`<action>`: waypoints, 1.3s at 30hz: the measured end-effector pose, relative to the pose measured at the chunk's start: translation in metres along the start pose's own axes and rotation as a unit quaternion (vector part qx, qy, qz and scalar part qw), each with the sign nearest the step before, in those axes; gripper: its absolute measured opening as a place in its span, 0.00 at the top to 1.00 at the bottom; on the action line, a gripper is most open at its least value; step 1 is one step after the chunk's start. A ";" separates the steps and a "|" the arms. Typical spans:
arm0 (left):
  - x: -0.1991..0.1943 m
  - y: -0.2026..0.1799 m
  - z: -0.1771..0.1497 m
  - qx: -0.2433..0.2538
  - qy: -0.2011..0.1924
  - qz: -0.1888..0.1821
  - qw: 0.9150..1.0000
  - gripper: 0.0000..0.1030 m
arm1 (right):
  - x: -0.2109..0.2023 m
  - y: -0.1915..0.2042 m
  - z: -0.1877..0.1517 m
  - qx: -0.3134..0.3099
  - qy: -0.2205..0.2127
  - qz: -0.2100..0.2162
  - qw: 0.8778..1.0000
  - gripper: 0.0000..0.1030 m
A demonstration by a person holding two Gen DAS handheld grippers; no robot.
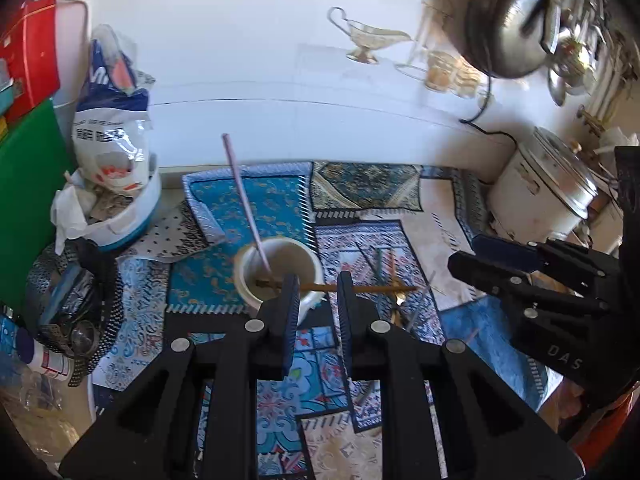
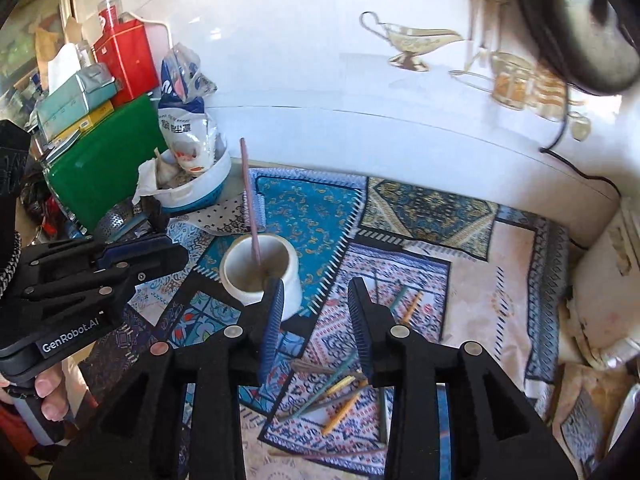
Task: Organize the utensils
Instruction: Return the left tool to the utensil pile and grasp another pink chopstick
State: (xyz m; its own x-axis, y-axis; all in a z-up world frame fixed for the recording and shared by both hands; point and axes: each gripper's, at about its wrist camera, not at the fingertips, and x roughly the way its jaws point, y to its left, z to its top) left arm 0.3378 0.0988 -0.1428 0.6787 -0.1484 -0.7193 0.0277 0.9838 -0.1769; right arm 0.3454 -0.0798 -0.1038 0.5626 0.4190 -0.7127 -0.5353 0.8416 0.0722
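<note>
A white cup (image 1: 280, 268) stands on the patterned mats, with a pink chopstick (image 1: 244, 196) leaning up out of it. My left gripper (image 1: 318, 292) hovers at the cup's right rim; a brown chopstick (image 1: 360, 288) lies crosswise between its parted fingers, its left end over the cup. Whether the pads press it is unclear. My right gripper (image 2: 316, 316) is open and empty, right of the cup (image 2: 260, 268), above a loose pile of coloured chopsticks (image 2: 336, 392). The pink chopstick (image 2: 250, 208) shows there too.
Patterned blue mats (image 2: 404, 208) cover the counter. A white tub with a flour bag (image 1: 116, 184), a green board (image 1: 28, 200) and a metal basket (image 1: 76, 304) crowd the left. A rice cooker (image 1: 544, 192) stands right. The white wall (image 1: 280, 60) is behind.
</note>
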 end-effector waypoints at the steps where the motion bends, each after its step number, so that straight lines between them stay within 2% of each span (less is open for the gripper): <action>1: 0.001 -0.005 -0.002 0.005 0.003 -0.004 1.000 0.83 | -0.005 -0.003 -0.004 0.005 -0.001 -0.007 1.000 0.69; 8: 0.020 -0.044 -0.032 0.046 0.045 -0.034 0.997 0.81 | -0.032 -0.038 -0.045 0.056 0.005 -0.055 0.997 0.66; 15: 0.047 -0.084 -0.066 0.078 0.099 -0.065 0.990 0.81 | -0.041 -0.079 -0.101 0.111 0.044 -0.093 0.988 0.65; 21: 0.095 -0.114 -0.099 0.110 0.168 -0.085 0.976 0.80 | -0.027 -0.105 -0.153 0.149 0.109 -0.110 0.977 0.65; 26: 0.142 -0.131 -0.119 0.119 0.234 -0.100 0.960 0.80 | -0.020 -0.118 -0.182 0.163 0.148 -0.116 0.969 0.65; 31: 0.163 -0.156 -0.118 0.151 0.256 -0.109 0.949 0.80 | -0.018 -0.127 -0.192 0.170 0.165 -0.120 0.964 0.65; 36: 0.169 -0.184 -0.108 0.197 0.247 -0.120 0.941 0.80 | -0.019 -0.136 -0.194 0.184 0.162 -0.115 0.963 0.65; 39: 0.184 -0.198 -0.105 0.225 0.261 -0.112 0.932 0.80 | -0.017 -0.140 -0.195 0.192 0.162 -0.111 0.962 0.65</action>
State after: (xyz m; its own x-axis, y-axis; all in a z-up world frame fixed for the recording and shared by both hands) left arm 0.3798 -0.1338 -0.3109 0.1717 -0.2683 -0.9479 0.5114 0.8467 -0.1470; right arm 0.2884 -0.2708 -0.2379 0.3772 0.1397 -0.9155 -0.1180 0.9877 0.1021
